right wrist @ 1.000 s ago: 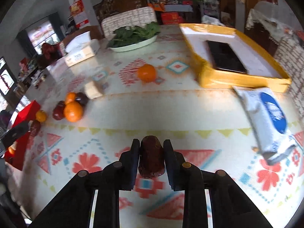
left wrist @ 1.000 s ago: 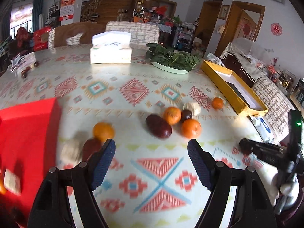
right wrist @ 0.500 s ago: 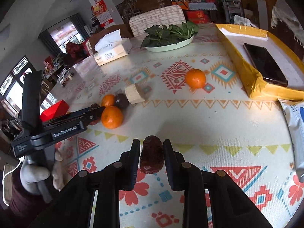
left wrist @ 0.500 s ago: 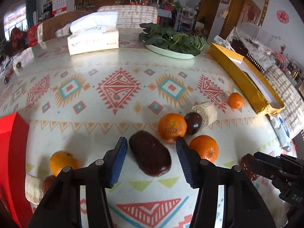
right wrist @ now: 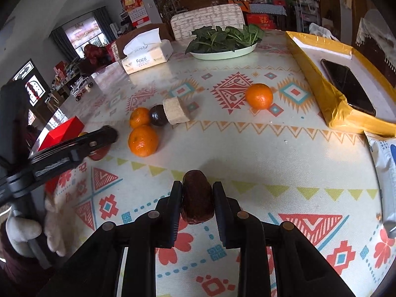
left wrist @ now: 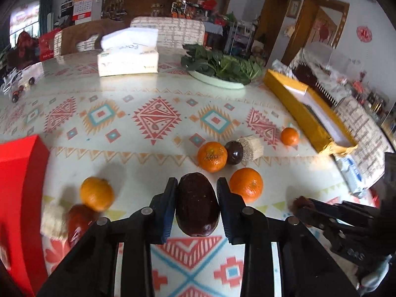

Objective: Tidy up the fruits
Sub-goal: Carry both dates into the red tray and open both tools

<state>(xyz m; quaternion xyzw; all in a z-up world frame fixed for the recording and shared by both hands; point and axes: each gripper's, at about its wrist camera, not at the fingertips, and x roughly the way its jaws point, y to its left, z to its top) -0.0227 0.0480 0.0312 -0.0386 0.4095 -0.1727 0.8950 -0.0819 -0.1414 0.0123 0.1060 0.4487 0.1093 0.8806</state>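
Note:
My left gripper (left wrist: 196,193) is shut on a dark maroon oval fruit (left wrist: 196,208) on the patterned tablecloth. Around it lie oranges (left wrist: 212,156) (left wrist: 245,184) (left wrist: 97,193) (left wrist: 289,136), a small dark round fruit (left wrist: 234,149) and a tan block (left wrist: 250,144). My right gripper (right wrist: 197,195) is shut on a dark brown-red date-like fruit (right wrist: 197,204), held just above the cloth; it shows at the right of the left wrist view (left wrist: 300,204). A red box (left wrist: 19,173) stands at the left, with a reddish fruit (left wrist: 78,222) beside it.
A tissue box (left wrist: 127,57) and a plate of greens (left wrist: 220,68) stand at the far side. A yellow tray (right wrist: 329,74) with a phone (right wrist: 346,84) lies at the right. A white-blue packet (right wrist: 386,173) lies near the right edge.
My left gripper moved forward and closed on the dark maroon fruit. My right gripper kept its fruit and shifted slightly toward the group of oranges.

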